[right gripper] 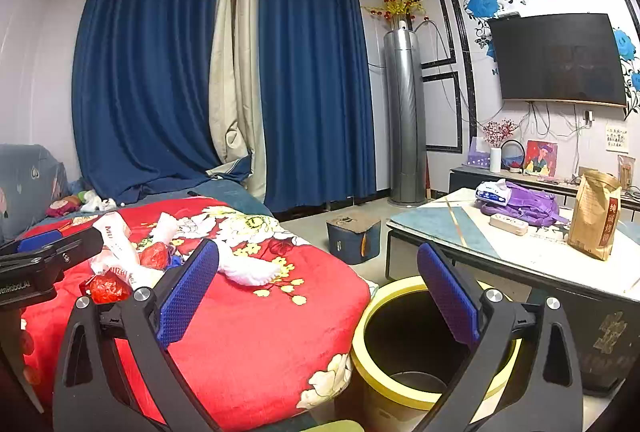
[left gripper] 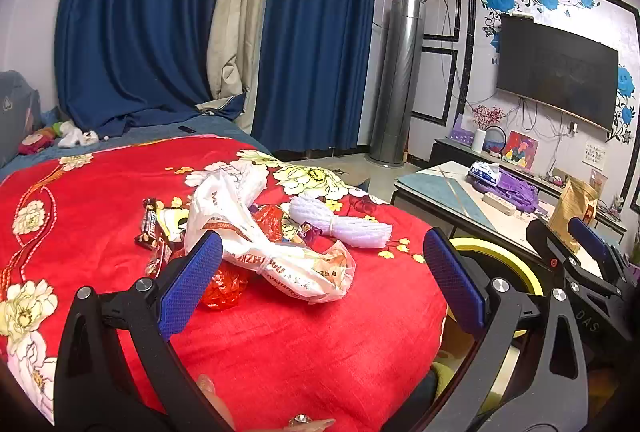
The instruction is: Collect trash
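Both claws are standing released, gripping nothing. The left claw is hovering just short of the trash, tilted slightly down and lined up, it seems, for a first grab. The right claw is waiting off to the side, over the bed's edge and the bin, which is sitting open right beside the bed, probably so pieces can drop straight in. The trash is lying heaped mid-bed: a crumpled white printed bag, red crinkly wrappers, a dark candy-bar wrapper, a white foam net sleeve.
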`<state>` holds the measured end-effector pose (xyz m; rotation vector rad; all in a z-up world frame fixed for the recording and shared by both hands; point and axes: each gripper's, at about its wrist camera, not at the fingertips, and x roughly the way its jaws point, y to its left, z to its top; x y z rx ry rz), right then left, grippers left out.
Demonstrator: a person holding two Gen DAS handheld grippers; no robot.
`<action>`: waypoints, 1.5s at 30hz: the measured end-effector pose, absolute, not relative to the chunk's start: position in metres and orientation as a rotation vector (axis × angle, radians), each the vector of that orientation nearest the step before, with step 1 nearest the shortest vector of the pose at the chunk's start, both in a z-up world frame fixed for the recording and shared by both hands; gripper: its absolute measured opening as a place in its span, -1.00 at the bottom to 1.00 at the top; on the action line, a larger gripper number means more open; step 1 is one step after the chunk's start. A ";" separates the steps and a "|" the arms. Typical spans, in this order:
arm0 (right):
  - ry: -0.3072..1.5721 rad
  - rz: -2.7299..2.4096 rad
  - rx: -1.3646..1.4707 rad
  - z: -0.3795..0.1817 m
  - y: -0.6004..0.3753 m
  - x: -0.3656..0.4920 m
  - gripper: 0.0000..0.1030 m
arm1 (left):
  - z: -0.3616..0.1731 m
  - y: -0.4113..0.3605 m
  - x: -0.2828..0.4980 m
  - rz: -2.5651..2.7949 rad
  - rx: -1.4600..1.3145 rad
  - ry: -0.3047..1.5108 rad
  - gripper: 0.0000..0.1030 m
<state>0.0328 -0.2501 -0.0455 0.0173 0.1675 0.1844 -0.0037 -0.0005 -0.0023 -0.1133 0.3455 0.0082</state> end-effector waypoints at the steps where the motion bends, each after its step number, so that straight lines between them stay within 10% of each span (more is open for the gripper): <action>1: 0.168 0.184 0.018 -0.046 -0.250 0.033 0.88 | -0.002 0.000 -0.003 0.007 -0.114 0.347 0.79; 45: 0.206 0.277 0.006 -0.056 -0.242 0.035 0.88 | -0.008 0.000 -0.005 0.011 -0.130 0.368 0.79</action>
